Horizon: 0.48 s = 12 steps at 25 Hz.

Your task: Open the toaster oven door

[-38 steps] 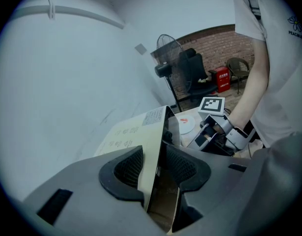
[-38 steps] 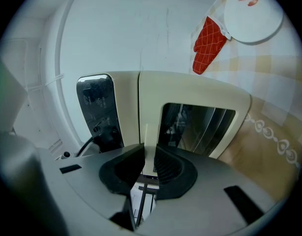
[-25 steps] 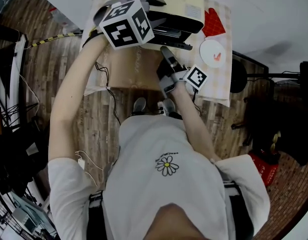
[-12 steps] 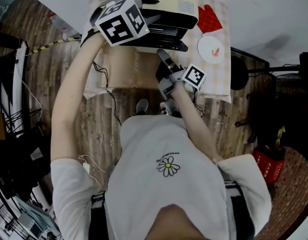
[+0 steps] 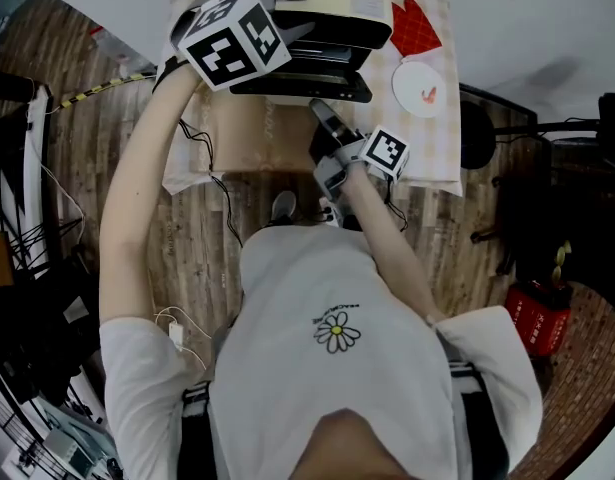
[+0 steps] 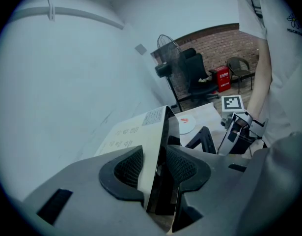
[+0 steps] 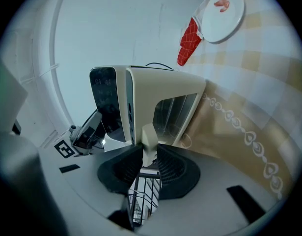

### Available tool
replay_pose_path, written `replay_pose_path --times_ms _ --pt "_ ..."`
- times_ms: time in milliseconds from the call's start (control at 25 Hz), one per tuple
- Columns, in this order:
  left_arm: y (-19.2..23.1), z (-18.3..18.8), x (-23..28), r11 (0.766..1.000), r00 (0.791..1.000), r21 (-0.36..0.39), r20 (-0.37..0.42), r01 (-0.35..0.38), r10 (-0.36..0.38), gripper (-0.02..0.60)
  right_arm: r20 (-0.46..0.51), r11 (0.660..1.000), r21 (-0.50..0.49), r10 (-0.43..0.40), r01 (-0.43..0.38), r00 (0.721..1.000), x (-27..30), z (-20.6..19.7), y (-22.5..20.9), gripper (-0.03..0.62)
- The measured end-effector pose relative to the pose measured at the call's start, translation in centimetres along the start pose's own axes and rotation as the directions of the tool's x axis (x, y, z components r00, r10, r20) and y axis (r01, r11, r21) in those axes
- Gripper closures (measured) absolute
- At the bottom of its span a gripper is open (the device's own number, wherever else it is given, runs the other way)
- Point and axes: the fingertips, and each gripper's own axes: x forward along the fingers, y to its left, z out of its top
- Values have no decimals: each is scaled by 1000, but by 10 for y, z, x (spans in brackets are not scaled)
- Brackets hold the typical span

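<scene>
The toaster oven point(image 5: 327, 30) sat at the top centre of the head view on the cloth-covered worktop point(image 5: 249, 133). Its upper part was cut off by the frame edge, and its left end was hidden behind the left gripper's marker cube point(image 5: 233, 38).

The left gripper point(image 6: 155, 167) was closed onto the oven's cream top edge, w/ one pad on the cream panel & the other on the dark side. I couldn't tell how deep the grip went, as the pads covered the contact.

The right gripper point(image 7: 150, 154), at lower centre of its own view, was clamped on the cream handle point(image 7: 148, 135) of the door point(image 7: 173, 109). Only the handle's top showed above the pads. The door stood partly swung away from the oven body. Its glass was dim, and the interior was too dark to make out.

A wire grid point(image 7: 141, 203) showed below the pads; where it sat was unclear.

In the head view, a white plate point(image 5: 417, 85) w/ a red mark lay just right of the oven, w/ a red mitt point(image 5: 415, 28) above it.
</scene>
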Motion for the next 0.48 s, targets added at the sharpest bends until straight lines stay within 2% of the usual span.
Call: replay_pose_path --times_ms 480 --pt "-1 1 -1 1000 1000 9 6 -3 3 420 -80 998 -51 -29 25 996 -14 -20 -18 522"
